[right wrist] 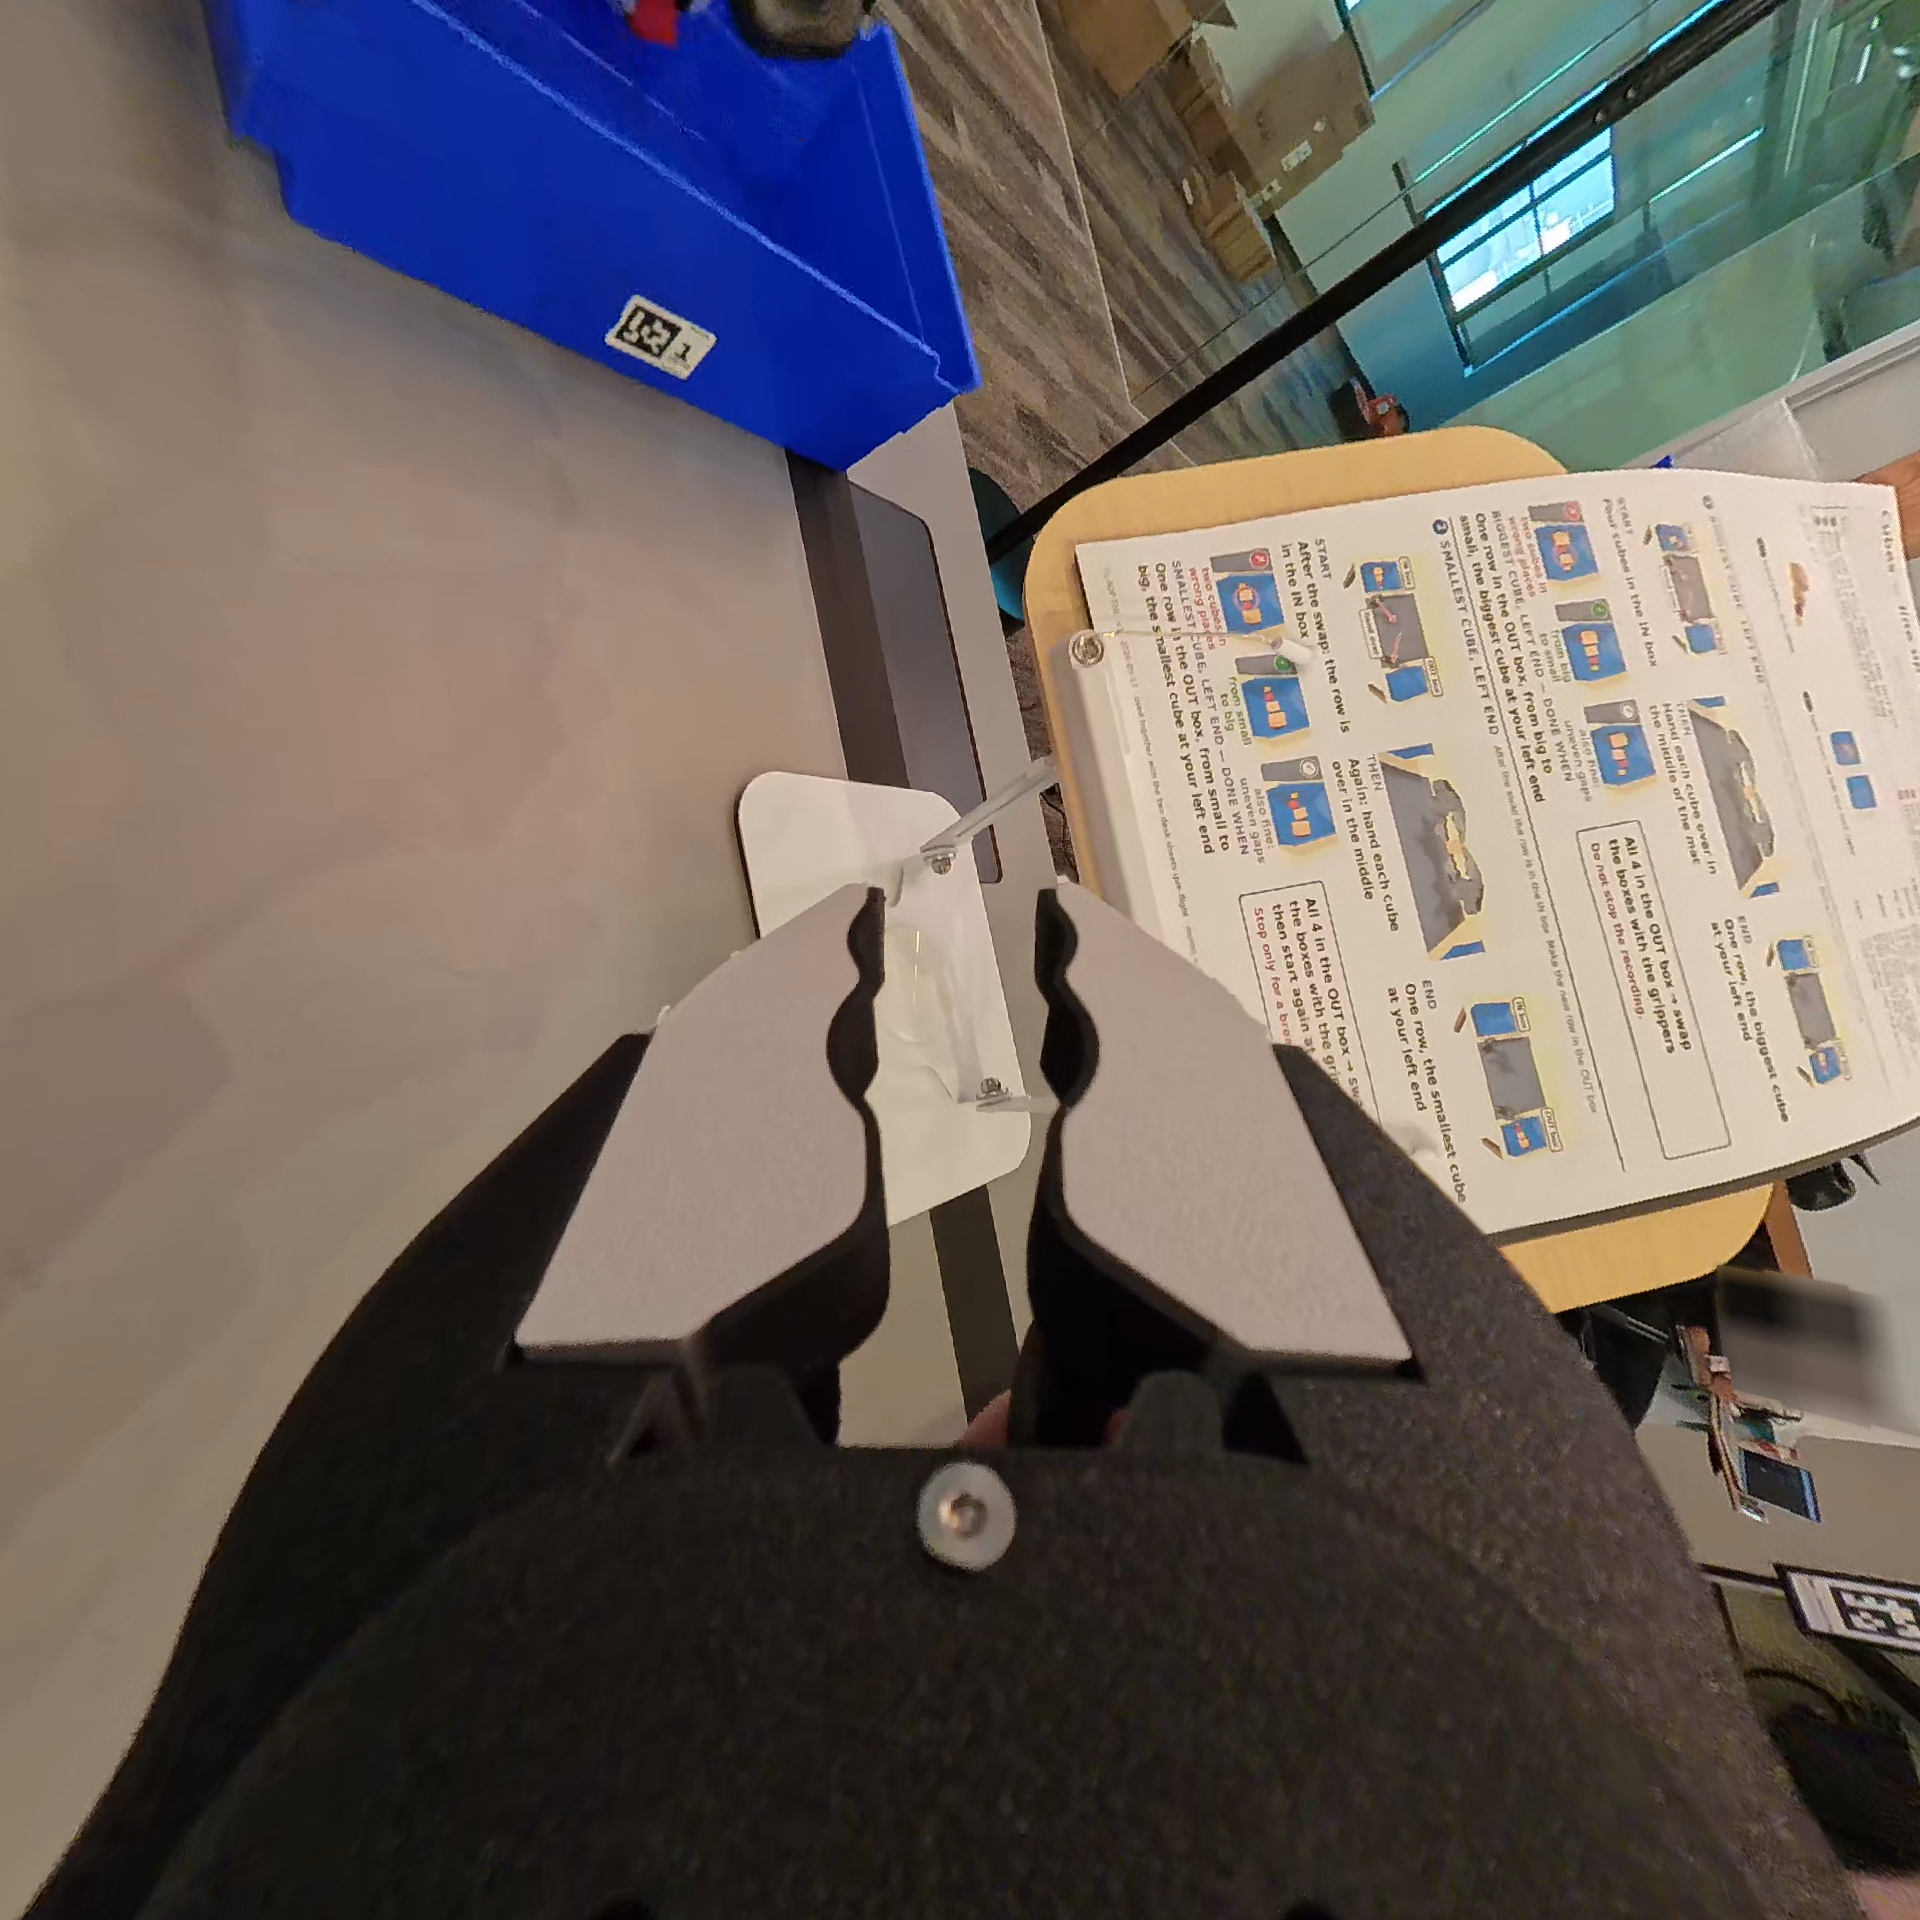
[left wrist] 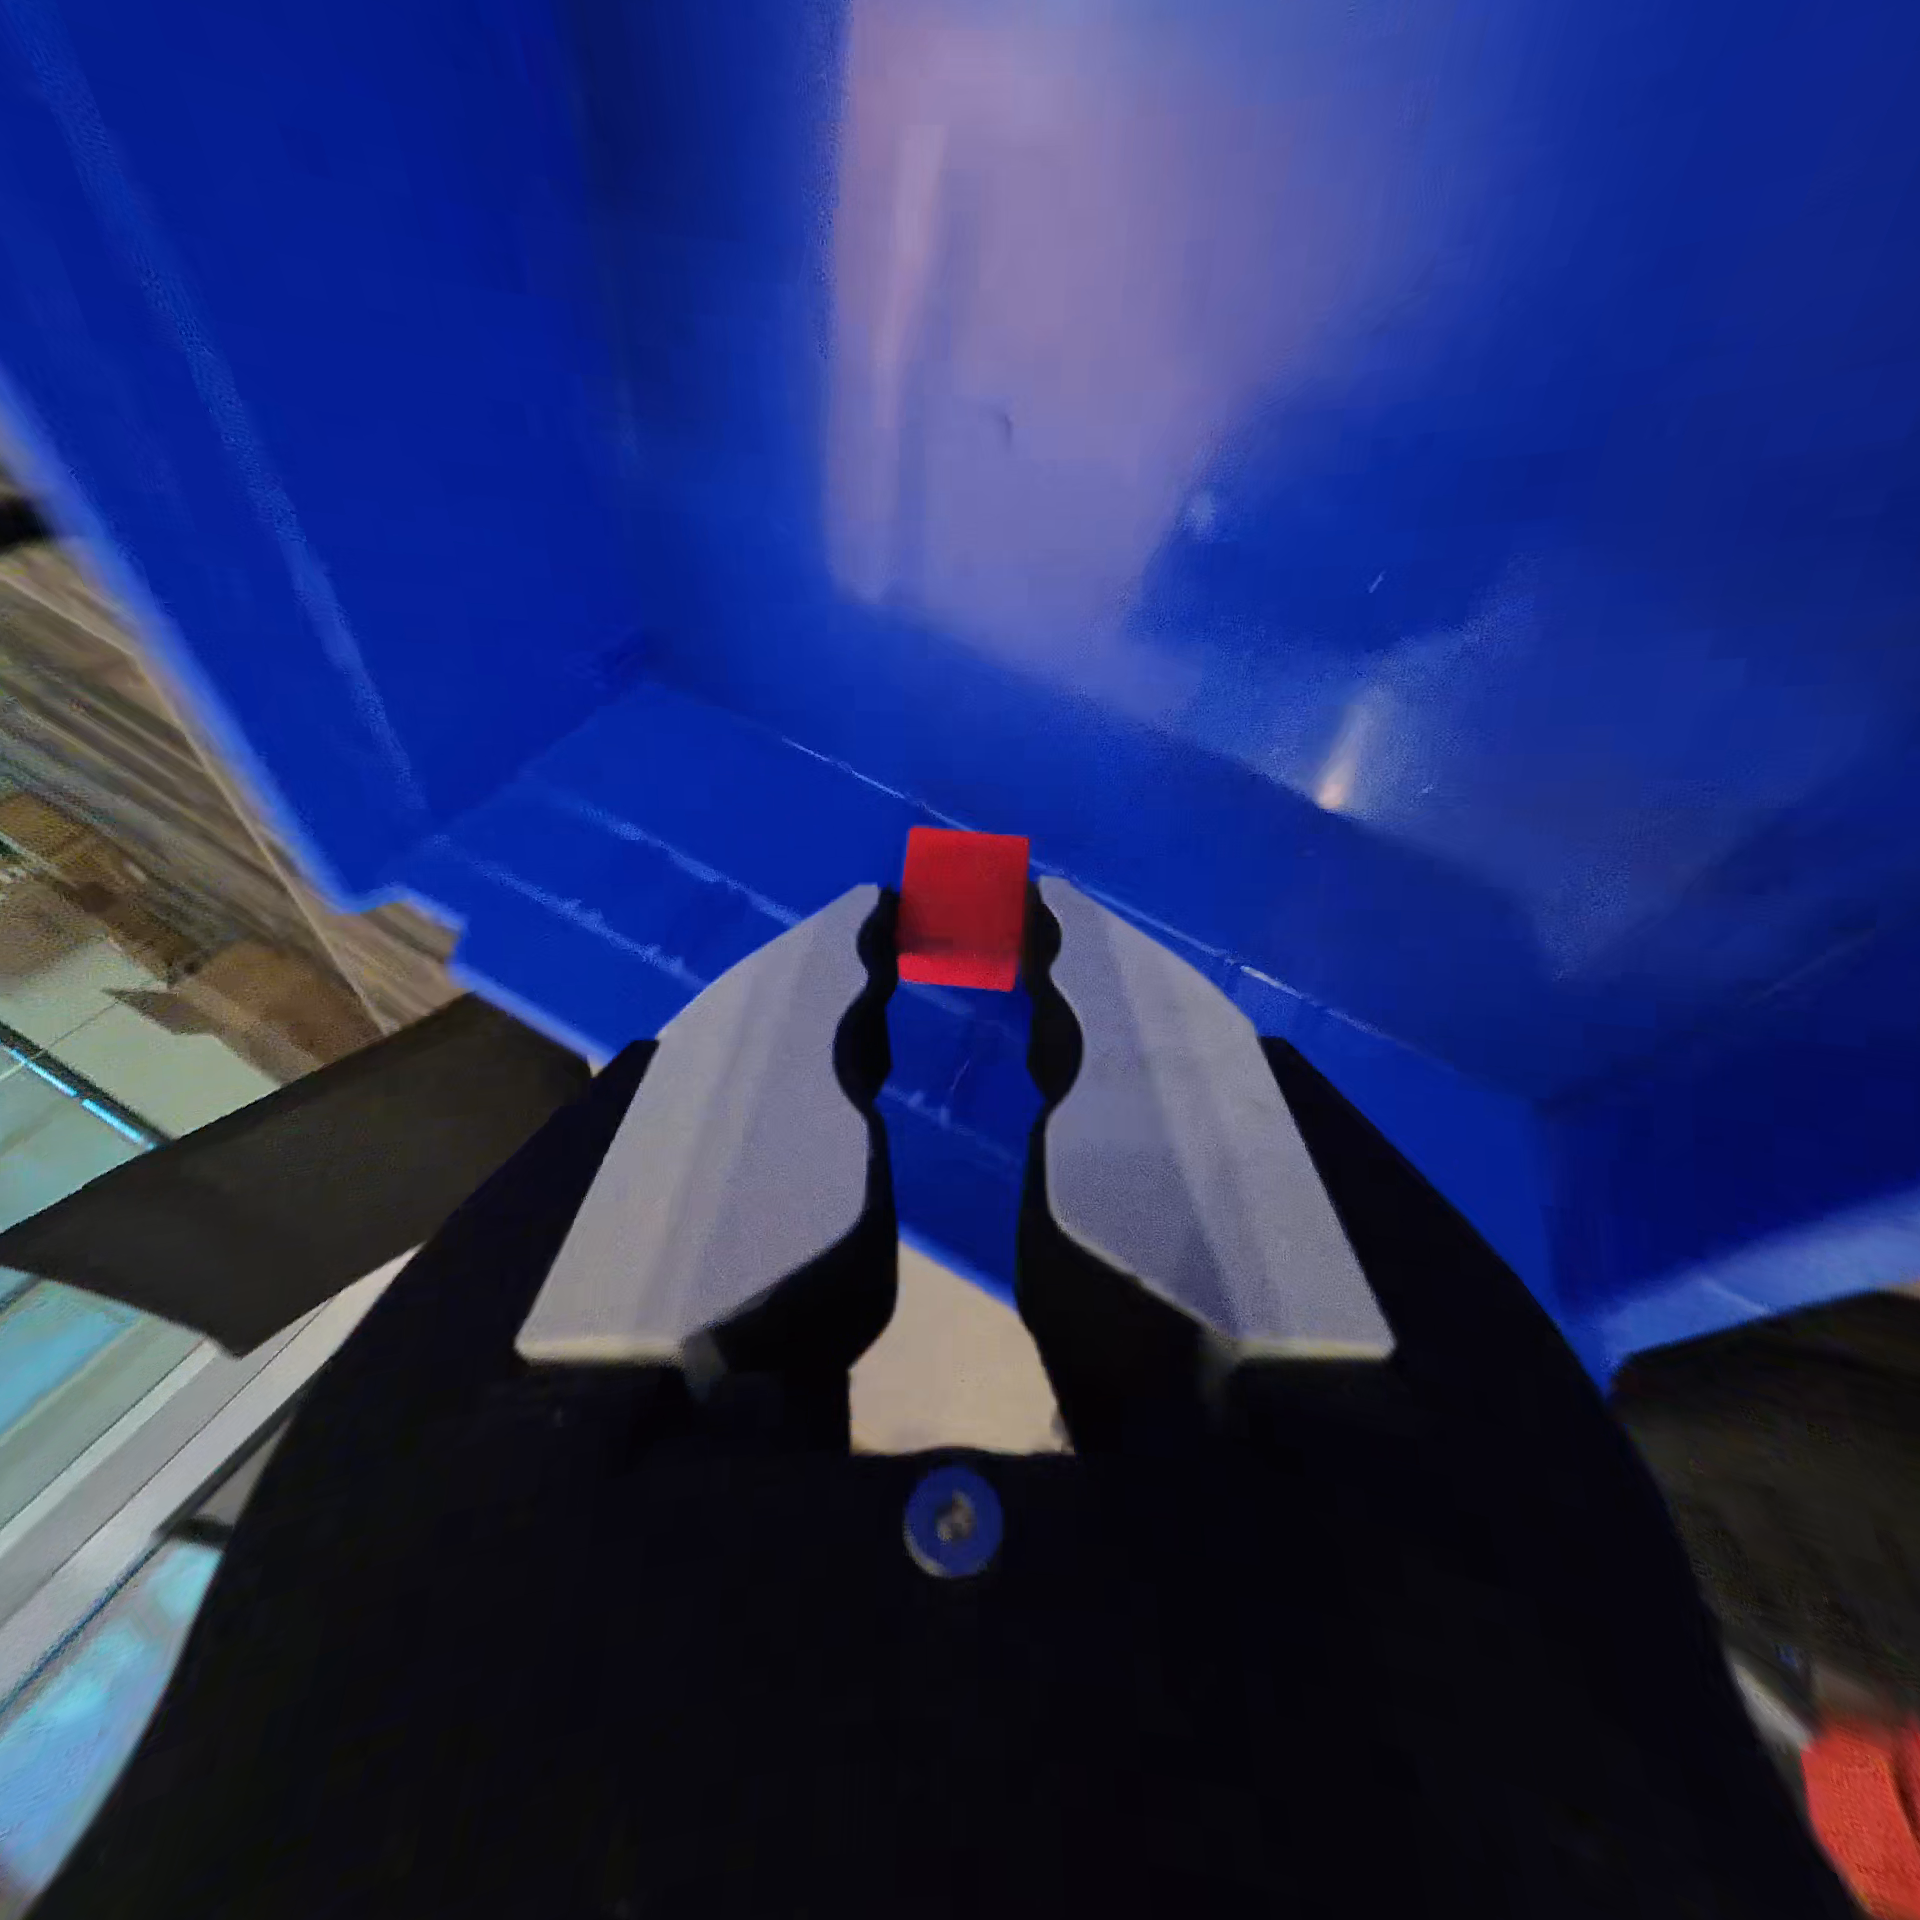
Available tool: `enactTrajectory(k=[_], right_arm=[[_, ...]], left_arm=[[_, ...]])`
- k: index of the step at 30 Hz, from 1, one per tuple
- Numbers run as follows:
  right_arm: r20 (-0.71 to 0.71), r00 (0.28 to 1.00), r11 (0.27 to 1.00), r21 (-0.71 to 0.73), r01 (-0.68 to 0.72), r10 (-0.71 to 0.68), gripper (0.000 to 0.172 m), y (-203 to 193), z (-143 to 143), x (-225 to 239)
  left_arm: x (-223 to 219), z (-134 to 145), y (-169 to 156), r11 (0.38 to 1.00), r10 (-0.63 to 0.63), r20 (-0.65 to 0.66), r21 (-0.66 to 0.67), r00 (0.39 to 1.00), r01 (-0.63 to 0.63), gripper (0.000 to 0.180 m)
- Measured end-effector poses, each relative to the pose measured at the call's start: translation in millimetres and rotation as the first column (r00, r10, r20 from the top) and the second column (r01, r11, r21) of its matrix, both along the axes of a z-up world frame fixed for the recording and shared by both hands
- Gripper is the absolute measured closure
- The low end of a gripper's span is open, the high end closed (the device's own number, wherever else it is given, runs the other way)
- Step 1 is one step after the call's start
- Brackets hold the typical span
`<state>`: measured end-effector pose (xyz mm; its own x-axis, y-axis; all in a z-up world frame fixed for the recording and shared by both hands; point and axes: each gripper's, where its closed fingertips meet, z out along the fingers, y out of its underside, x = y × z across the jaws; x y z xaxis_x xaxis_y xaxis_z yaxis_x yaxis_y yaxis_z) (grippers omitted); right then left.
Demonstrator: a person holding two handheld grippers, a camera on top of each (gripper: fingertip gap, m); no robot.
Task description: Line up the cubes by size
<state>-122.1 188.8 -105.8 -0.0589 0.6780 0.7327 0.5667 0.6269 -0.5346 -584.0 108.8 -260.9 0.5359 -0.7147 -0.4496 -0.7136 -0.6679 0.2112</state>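
The blue bin fills the left wrist view smeared by blur, its rim cut off. In the right wrist view, the bin's contents are cropped, and the instruction sheet runs past the right edge.

The left gripper reaches into a blue bin and clamps a small red cube between its 2 fingertips, both black pads pressed against the cube's sides. The cube sits close to the bin's far wall, near its inner corner. Beyond the bin's left rim, blurred floor shows.
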Motion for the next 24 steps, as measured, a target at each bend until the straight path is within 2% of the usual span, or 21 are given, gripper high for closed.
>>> enactTrajectory(k=[3,6,9,13,16,20,24], right_arm=[[-0.057,0.998,0.999,-0.01,-0.031,0.03,0.143,-6,7,-6],[-0.164,0.981,0.991,-0.062,-0.117,0.106,0.142,-22,19,-17],[-0.274,0.941,0.966,-0.108,-0.236,0.199,0.14,-44,30,-27],[-0.34,0.9,0.939,-0.107,-0.326,0.274,0.139,-66,39,-35],[-0.354,0.879,0.93,-0.059,-0.364,0.321,0.138,-79,44,-36],[-0.375,0.844,0.906,-0.025,-0.422,0.383,0.138,-96,51,-34],[-0.37,0.838,0.9,-0.01,-0.435,0.401,0.139,-99,52,-31]], left_arm=[[45,48,8,0.972,-0.065,0.122,0.233,0.99,0.035,0.158],[128,101,9,0.872,-0.275,0.25,0.471,0.928,0.131,0.158],[216,148,0,0.725,-0.497,0.267,0.651,0.826,0.226,0.159],[323,193,-18,0.515,-0.735,0.249,0.81,0.631,0.28,0.159],[380,209,-30,0.422,-0.839,0.245,0.857,0.486,0.296,0.159],[418,215,-31,0.359,-0.888,0.218,0.879,0.405,0.315,0.159],[433,217,-27,0.339,-0.906,0.22,0.889,0.36,0.308,0.159]])
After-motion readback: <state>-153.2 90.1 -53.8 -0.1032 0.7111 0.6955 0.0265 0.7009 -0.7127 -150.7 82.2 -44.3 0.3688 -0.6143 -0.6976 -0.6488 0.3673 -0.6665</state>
